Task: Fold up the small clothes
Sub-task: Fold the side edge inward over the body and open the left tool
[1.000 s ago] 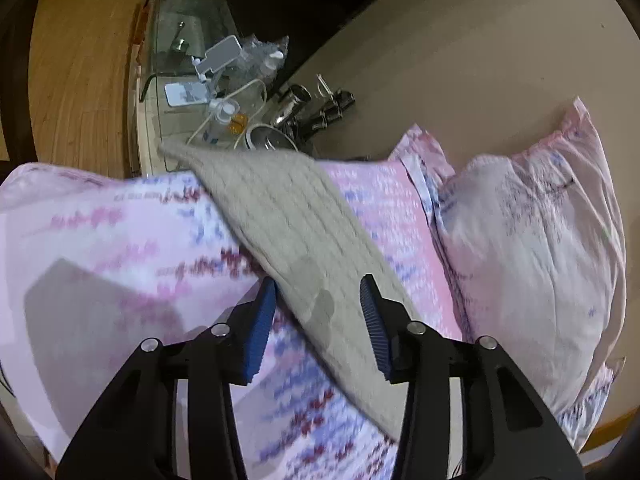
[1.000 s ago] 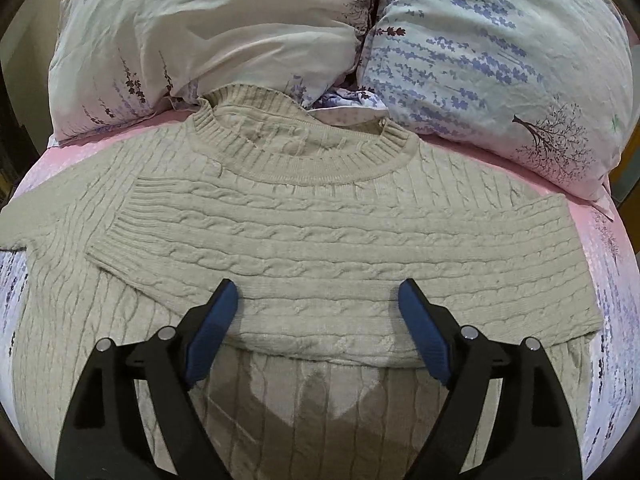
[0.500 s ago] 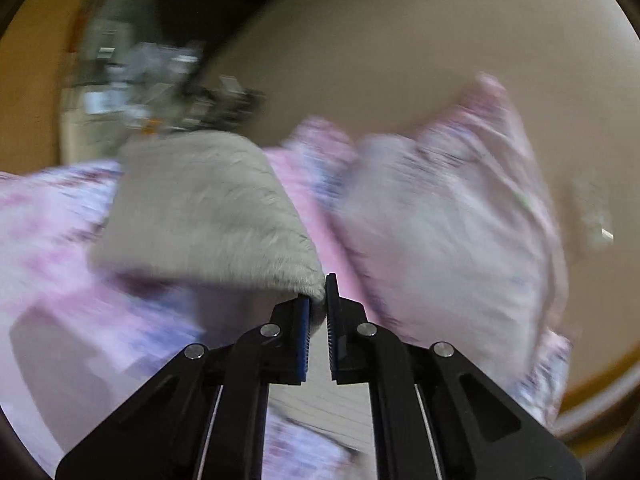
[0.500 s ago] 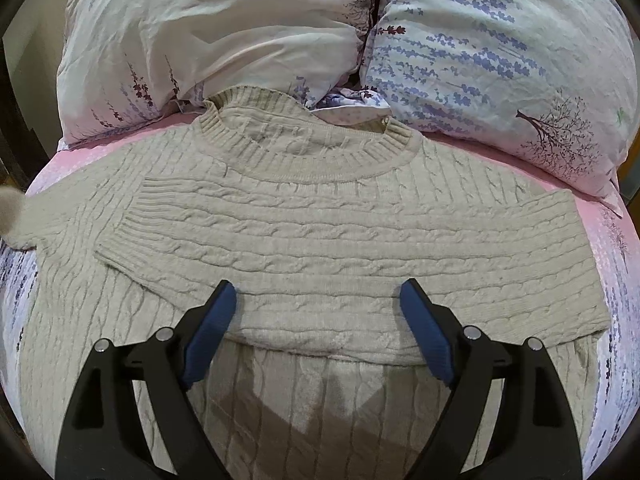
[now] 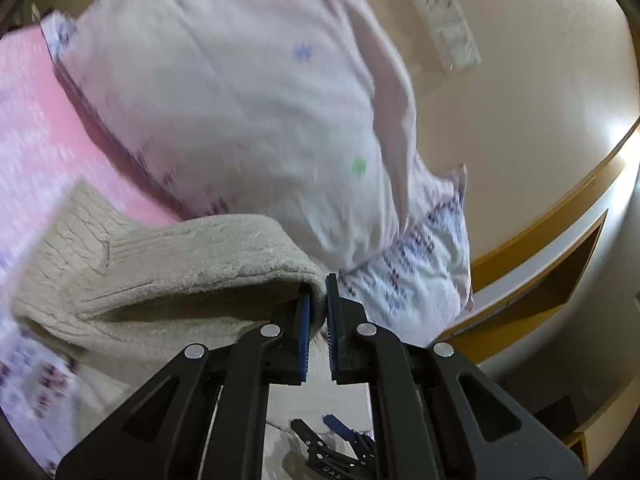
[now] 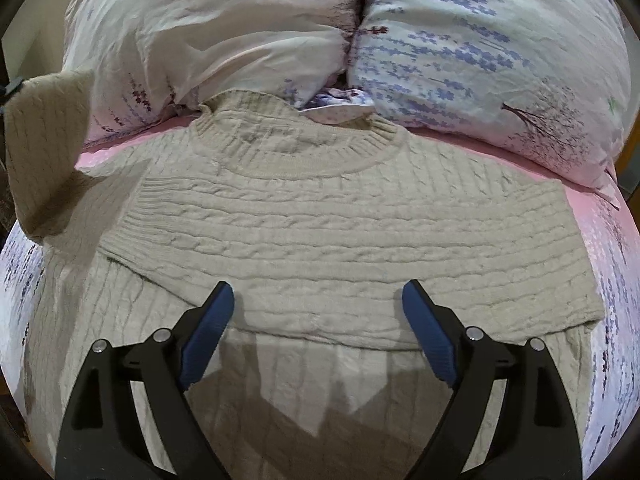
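A beige cable-knit sweater lies flat on the pink bedsheet, collar toward the pillows. One sleeve is folded across its chest. My left gripper is shut on the other sleeve and holds it lifted off the bed; that raised sleeve shows at the far left of the right wrist view. My right gripper is open and empty, hovering over the lower middle of the sweater.
Two floral pillows lie behind the collar. In the left wrist view a pillow is close ahead, with a beige wall, a wall socket and a wooden headboard edge to the right.
My left gripper closed on the sleeve, lifted it off the bed and swung it to the right toward the pillows. The right gripper stayed nearly still and open.
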`<state>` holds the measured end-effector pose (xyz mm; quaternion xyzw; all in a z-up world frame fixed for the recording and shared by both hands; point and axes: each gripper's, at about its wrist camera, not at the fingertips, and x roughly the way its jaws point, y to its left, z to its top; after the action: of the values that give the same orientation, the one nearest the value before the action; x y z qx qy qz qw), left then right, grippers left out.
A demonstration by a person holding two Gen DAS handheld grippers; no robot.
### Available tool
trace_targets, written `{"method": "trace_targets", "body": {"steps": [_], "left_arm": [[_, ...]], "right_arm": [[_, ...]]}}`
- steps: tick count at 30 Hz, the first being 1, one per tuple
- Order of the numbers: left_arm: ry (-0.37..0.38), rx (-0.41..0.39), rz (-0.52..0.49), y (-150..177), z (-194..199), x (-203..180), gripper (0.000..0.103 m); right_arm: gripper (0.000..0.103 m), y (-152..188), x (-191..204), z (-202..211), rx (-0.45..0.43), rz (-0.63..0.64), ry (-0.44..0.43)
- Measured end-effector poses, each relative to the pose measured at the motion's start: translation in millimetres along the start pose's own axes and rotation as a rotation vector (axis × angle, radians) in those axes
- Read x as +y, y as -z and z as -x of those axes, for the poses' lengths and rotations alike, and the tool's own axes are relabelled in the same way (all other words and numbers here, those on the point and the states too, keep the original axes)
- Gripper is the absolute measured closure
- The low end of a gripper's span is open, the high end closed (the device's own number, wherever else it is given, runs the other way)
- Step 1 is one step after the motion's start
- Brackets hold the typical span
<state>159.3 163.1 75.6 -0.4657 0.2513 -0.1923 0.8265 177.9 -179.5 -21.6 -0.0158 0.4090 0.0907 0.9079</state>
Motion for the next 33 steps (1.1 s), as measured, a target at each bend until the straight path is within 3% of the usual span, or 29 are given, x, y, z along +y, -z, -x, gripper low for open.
{"method": "trace_targets", "body": {"steps": [10, 14, 19, 22, 25, 28, 29, 31, 32, 33], "left_arm": [[0.021, 0.144, 0.097, 59.3, -61.5, 9.5, 0.097], [0.002, 0.174, 0.048, 79.5, -81.2, 1.1, 0.097], [-0.014, 0.232, 0.058, 99.4, -101.0, 2.9, 0.097], [0.000, 0.225, -0.017, 102.9, -105.9, -17.4, 0.097], [-0.034, 0.233, -0.038, 104.1, -117.6, -25.1, 0.097], [-0.092, 0.294, -0.039, 114.8, -134.3, -19.6, 0.096], [-0.111, 0.317, -0.036, 118.4, -138.8, -17.1, 0.095], [-0.151, 0.389, -0.001, 124.8, -146.6, -6.2, 0.080], [-0.148, 0.425, 0.041, 126.2, -148.5, -0.1, 0.067], [-0.125, 0.432, 0.061, 126.0, -145.9, 2.2, 0.060]], "right_arm": [[0.017, 5.6, -8.5, 6.5, -0.018, -0.030, 0.009], [0.017, 10.1, -21.2, 12.1, -0.031, -0.054, 0.021], [0.017, 13.6, -36.8, 17.4, -0.040, -0.081, 0.054], [0.017, 13.7, -45.6, 18.4, -0.044, -0.103, 0.066], [0.017, 14.8, -51.7, 19.4, -0.046, -0.122, 0.079], [0.017, 16.8, -57.4, 20.9, -0.049, -0.131, 0.093], [0.017, 17.3, -58.9, 22.2, -0.050, -0.133, 0.100], [0.017, 16.9, -63.0, 24.3, -0.054, -0.138, 0.112], [0.018, 15.8, -64.4, 25.4, -0.059, -0.140, 0.114], [0.022, 14.9, -65.4, 27.6, -0.067, -0.142, 0.113]]}}
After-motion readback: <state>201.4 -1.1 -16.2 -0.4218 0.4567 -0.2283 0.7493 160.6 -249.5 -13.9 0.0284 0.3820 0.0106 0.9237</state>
